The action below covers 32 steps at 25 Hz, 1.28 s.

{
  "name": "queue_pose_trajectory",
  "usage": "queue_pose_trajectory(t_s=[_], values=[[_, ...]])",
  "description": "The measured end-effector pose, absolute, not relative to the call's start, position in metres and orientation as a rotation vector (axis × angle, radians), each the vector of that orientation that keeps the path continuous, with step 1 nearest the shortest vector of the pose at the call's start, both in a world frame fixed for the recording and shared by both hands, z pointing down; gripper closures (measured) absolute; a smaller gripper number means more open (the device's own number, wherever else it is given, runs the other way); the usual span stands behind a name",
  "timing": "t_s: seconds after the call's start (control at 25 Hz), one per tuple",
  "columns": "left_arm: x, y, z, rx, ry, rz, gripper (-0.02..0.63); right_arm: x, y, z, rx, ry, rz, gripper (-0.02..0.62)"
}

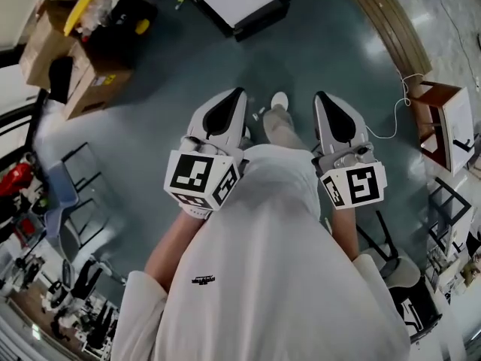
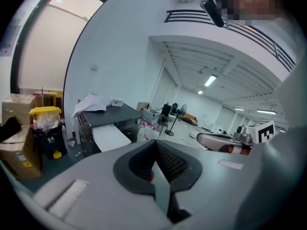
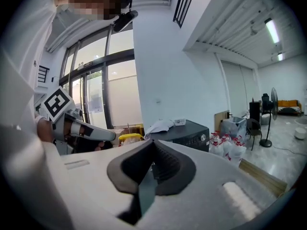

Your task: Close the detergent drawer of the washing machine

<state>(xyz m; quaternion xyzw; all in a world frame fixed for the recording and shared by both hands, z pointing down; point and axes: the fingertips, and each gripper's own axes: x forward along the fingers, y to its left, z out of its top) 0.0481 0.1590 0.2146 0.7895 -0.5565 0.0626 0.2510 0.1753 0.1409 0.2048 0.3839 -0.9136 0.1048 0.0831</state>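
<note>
A dark washing machine [image 1: 234, 3] with a pale face stands across the floor, far ahead of me; its drawer is too small to make out. It also shows in the left gripper view [image 2: 106, 126] and as a dark box with a knob in the right gripper view [image 3: 188, 131]. I hold both grippers close to my torso, side by side. My left gripper [image 1: 240, 92] has its jaws pressed together on nothing, as its own view confirms [image 2: 156, 143]. The right gripper [image 1: 321, 95] is likewise shut and empty [image 3: 153, 143]. Neither is near the machine.
Cardboard boxes [image 1: 71, 66] and a yellow-lidded bin [image 2: 46, 128] stand at the left. A wooden strip [image 1: 391, 21] and a white cable [image 1: 394, 115] lie at the right. Chairs [image 1: 83, 194] flank me. Bottles [image 3: 225, 145] and a fan [image 3: 265, 119] stand farther off.
</note>
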Motion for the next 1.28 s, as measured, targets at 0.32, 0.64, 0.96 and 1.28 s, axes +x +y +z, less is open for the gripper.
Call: queue_pose_trajectory(t_s=[0.32, 0.64, 0.96, 1.28], values=[[0.073, 0.106, 0.211, 2.111, -1.620, 0.150, 0.591, 0.189, 0.075, 0.203, 1.007, -2.808, 0.269, 0.592], [0.086, 0.068, 0.208, 2.068, -1.696, 0.126, 0.591, 0.188, 0.044, 0.201, 0.857, -2.877, 0.213, 0.593], [0.090, 0.060, 0.215, 1.998, -1.725, 0.143, 0.591, 0.194, 0.026, 0.215, 0.807, -2.884, 0.319, 0.593], [0.074, 0.046, 0.220, 1.990, -1.706, 0.148, 0.591, 0.184, 0.009, 0.226, 0.846, -2.861, 0.356, 0.593]])
